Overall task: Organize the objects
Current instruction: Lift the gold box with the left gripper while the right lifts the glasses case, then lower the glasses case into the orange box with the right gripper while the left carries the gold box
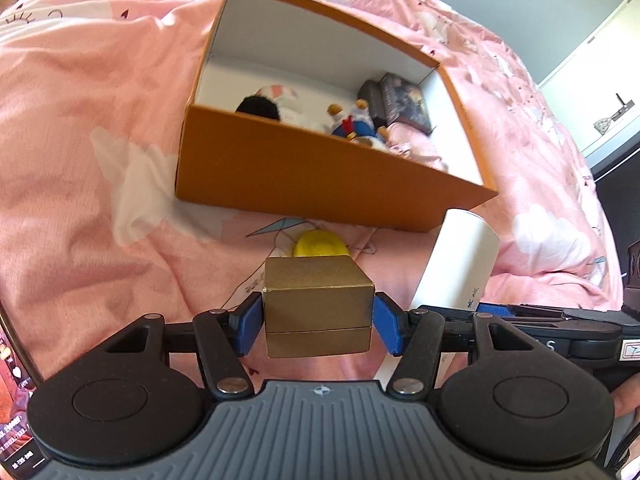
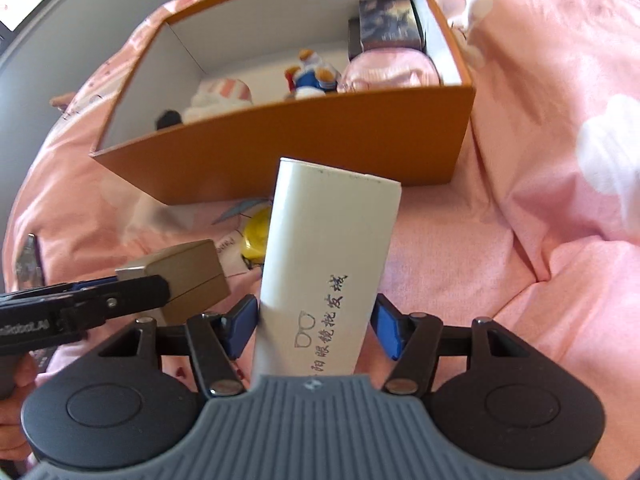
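My left gripper [image 1: 318, 320] is shut on a small gold box [image 1: 316, 300], its blue pads [image 1: 250, 326] pressing both sides, and the box hangs above the pink bedspread. The same gold box [image 2: 192, 272] shows at the left of the right wrist view. My right gripper [image 2: 314, 320] is shut on a long white case [image 2: 332, 240] with black printed characters, held up at a tilt; this white case [image 1: 460, 256] also appears beside the gold box. Ahead of both lies an open orange box [image 1: 320, 176] [image 2: 300, 148] holding plush toys [image 2: 312, 74], a dark box [image 2: 388, 24] and a pink bundle [image 2: 390, 70].
A yellow round item [image 1: 320, 244] [image 2: 256, 236] lies on the bedspread between the grippers and the orange box. A phone [image 1: 16, 400] sits at the left edge. The wrinkled pink bedspread [image 2: 540, 200] spreads all around. White furniture [image 1: 600, 80] stands at the far right.
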Tool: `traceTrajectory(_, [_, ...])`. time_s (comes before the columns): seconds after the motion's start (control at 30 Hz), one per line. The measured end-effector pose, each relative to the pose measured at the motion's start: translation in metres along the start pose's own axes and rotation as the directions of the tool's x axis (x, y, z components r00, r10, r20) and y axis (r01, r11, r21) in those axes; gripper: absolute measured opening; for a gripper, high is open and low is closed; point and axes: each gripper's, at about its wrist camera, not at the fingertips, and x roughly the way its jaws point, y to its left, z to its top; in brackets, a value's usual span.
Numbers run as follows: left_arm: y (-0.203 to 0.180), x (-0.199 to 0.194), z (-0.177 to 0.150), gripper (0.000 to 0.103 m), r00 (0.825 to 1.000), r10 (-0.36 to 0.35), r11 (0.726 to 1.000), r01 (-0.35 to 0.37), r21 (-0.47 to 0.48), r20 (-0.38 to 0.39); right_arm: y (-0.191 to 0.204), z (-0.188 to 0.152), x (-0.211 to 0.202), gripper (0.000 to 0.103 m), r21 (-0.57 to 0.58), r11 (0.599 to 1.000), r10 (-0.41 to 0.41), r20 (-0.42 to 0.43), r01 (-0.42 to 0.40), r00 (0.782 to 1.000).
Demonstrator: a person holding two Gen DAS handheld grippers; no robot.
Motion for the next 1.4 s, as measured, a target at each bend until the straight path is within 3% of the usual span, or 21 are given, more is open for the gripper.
traceTrajectory(0.17, [-0.012,-0.023,0.011,0.067,0.998,-0.018,0.999,0.015,0.044,0.061,0.005,0.004,-0.037,0.063,-0.015,0.998,0.061,0.078,-0.06,0.995])
traceTrajectory(0.37, [-0.019,-0.051,0.037,0.067,0.988,-0.021,0.996,0.007,0.087,0.152,0.022,0.027,-0.075,0.063,-0.084,0.99,0.128,0.186,-0.115,0.974])
traceTrajectory(0.63, [-0.007,-0.081,0.089,0.067,0.956,0.074,0.991,-0.103,0.09,0.285,0.037,0.087,-0.092,0.063,-0.13,0.974,0.215,0.289,-0.185,0.933])
traceTrajectory(0.97, [0.029,-0.068,0.133,0.067,0.936,0.159,0.985,-0.17,0.007,0.314,0.054,0.168,-0.029,0.063,-0.01,0.943,0.321,0.29,-0.332,0.902])
traceTrajectory(1.23, [0.048,-0.058,0.151,0.067,0.933,0.172,0.984,-0.175,-0.021,0.315,0.06,0.194,0.051,0.063,0.127,0.867,0.464,0.15,-0.482,0.873])
traceTrajectory(1.4, [0.052,-0.051,0.155,0.067,0.939,0.163,0.986,-0.165,-0.019,0.304,0.055,0.198,0.087,0.063,0.161,0.861,0.481,0.057,-0.483,0.875])
